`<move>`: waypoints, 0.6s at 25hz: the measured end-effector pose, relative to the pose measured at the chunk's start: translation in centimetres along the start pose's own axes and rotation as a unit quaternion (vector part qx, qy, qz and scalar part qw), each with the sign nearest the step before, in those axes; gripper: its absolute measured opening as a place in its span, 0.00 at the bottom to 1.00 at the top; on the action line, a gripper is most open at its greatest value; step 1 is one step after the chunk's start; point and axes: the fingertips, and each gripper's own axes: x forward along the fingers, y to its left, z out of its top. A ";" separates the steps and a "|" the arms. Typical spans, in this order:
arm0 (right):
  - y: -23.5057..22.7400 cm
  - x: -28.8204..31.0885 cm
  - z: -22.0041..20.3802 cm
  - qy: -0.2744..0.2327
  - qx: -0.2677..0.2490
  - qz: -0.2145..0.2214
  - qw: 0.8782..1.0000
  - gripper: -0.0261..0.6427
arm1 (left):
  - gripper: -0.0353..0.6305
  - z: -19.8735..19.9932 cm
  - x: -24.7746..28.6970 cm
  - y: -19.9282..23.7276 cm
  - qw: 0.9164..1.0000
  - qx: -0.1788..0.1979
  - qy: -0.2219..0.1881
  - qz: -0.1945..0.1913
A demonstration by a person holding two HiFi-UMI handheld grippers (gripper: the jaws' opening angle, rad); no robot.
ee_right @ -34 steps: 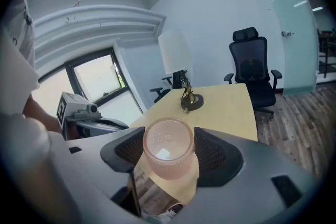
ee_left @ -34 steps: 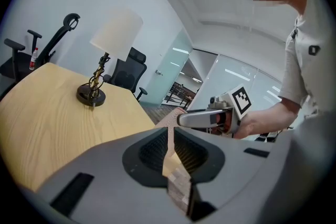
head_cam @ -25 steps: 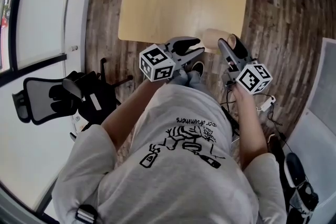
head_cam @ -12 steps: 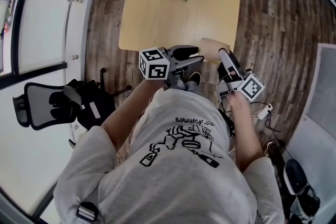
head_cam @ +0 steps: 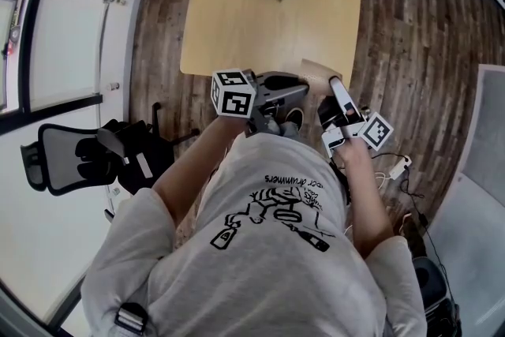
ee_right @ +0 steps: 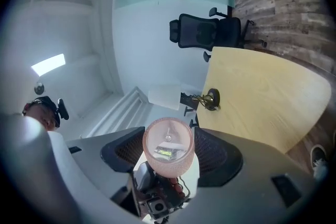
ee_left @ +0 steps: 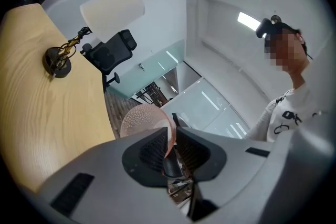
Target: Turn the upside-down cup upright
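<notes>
The pink cup (ee_right: 167, 162) (textured, translucent) is clasped by its sides between the right gripper's (ee_right: 169, 138) wide-spread jaws, while the left gripper (ee_left: 169, 145), its jaws just closing, pinches the cup's thin wall.

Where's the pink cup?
In the head view, the pink bumpy see-through cup is mid-frame by the wooden table's near edge, gripped between the left tongs and right tongs.

Bright ceiling light (ee_left: 248, 20) — sharp frames, fisheye edges dark and warped.
</notes>
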 end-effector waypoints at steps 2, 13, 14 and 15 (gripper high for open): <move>-0.1 -0.2 -0.1 -0.001 0.005 0.002 1.000 0.49 | 0.12 -0.4 0.1 -0.3 1.000 -0.002 0.012 -0.006; 0.7 -0.6 -0.8 0.049 -0.095 -0.022 0.994 0.51 | 0.09 -0.9 0.1 -1.3 0.998 -0.012 0.050 -0.021; 0.6 -0.7 -0.7 0.056 -0.117 -0.032 0.991 0.51 | 0.08 -0.9 -0.1 -1.3 0.998 -0.012 0.055 -0.018; 0.5 -0.8 -0.6 0.063 -0.138 -0.043 0.988 0.51 | 0.08 -1.0 -0.3 -1.1 0.998 -0.012 0.061 -0.015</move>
